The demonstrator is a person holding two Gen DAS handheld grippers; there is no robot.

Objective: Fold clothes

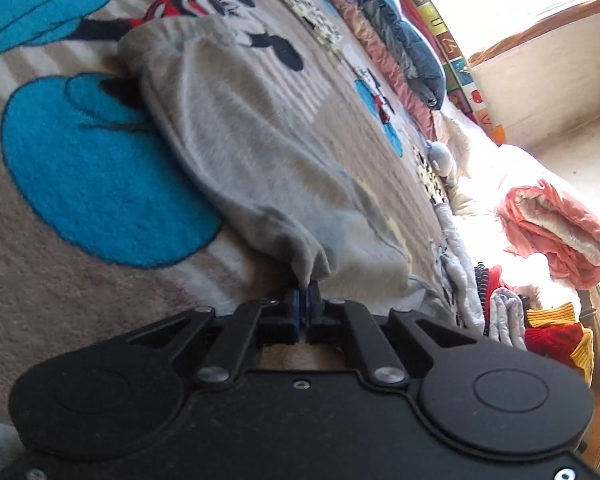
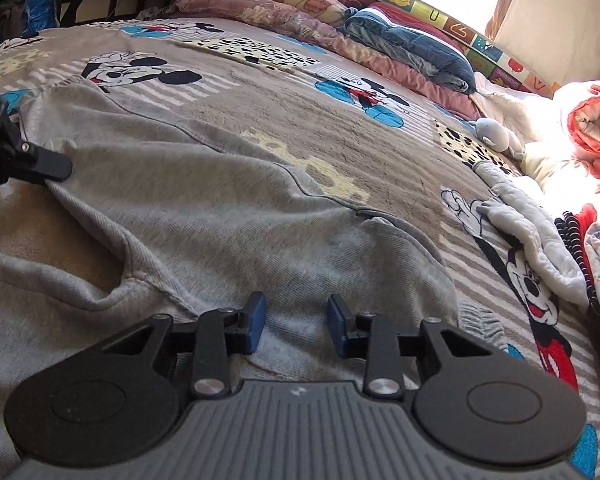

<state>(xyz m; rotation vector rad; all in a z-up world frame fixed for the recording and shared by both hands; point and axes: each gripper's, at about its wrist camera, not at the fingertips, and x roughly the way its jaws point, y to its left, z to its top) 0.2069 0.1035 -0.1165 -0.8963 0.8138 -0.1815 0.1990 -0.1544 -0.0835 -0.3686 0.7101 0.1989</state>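
The grey garment [image 2: 204, 208] lies on the cartoon blanket [image 2: 380, 152]. Left gripper [image 1: 307, 294] is clamped on its edge; right gripper [image 2: 296, 320] hovers above it, fingers apart. Pillows [image 2: 412, 52] and a clothes pile [image 1: 540, 320] border the bed.

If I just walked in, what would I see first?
Probably the big grey sweatshirt spread across the cartoon mouse blanket on the bed. The left gripper has its jaws pinched shut on a bunch of the grey cloth, while the right gripper hovers over it with jaws open. A rolled pink quilt glows in sunlight at the right.
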